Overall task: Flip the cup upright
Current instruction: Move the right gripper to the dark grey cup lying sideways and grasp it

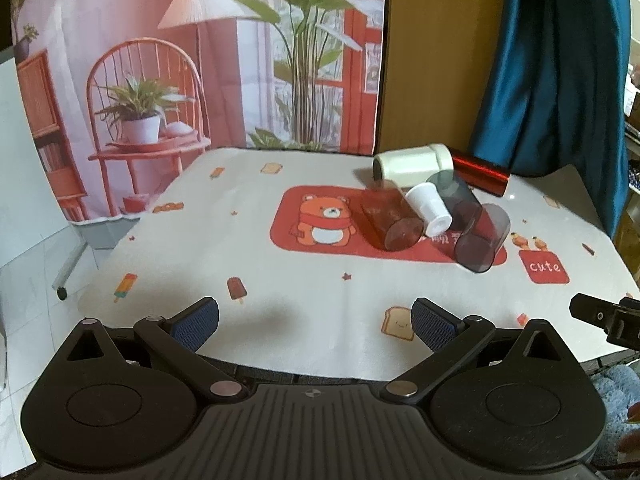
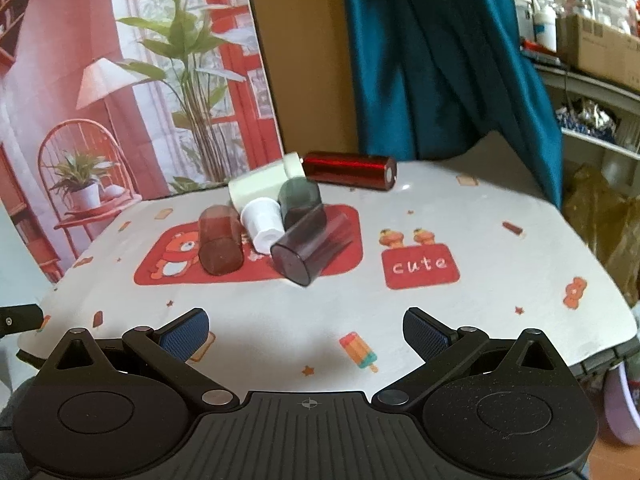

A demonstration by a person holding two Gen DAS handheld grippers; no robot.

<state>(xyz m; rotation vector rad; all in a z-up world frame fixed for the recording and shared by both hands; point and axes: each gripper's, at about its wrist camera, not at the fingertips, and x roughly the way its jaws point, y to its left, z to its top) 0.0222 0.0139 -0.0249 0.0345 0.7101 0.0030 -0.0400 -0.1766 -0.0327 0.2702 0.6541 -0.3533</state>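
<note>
I noted six cups lying on their sides in a tight cluster at the far side of the printed tablecloth (image 2: 280, 320): brown translucent cup (image 2: 219, 242), small white cup (image 2: 263, 222), two smoky grey cups (image 2: 310, 246) (image 2: 299, 197), cream cup (image 2: 256, 186) and metallic red cup (image 2: 349, 170). None showed contents; the transparent ones looked hollow. Left gripper (image 1: 316, 320) and right gripper (image 2: 306, 330) both hovered near the table's front edge, jaws spread wide, holding nothing, well apart from the cluster.

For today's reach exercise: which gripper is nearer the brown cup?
Left, narrowly. The left gripper faces the brown cup slightly rightward; the right gripper sees it further leftward.
</note>
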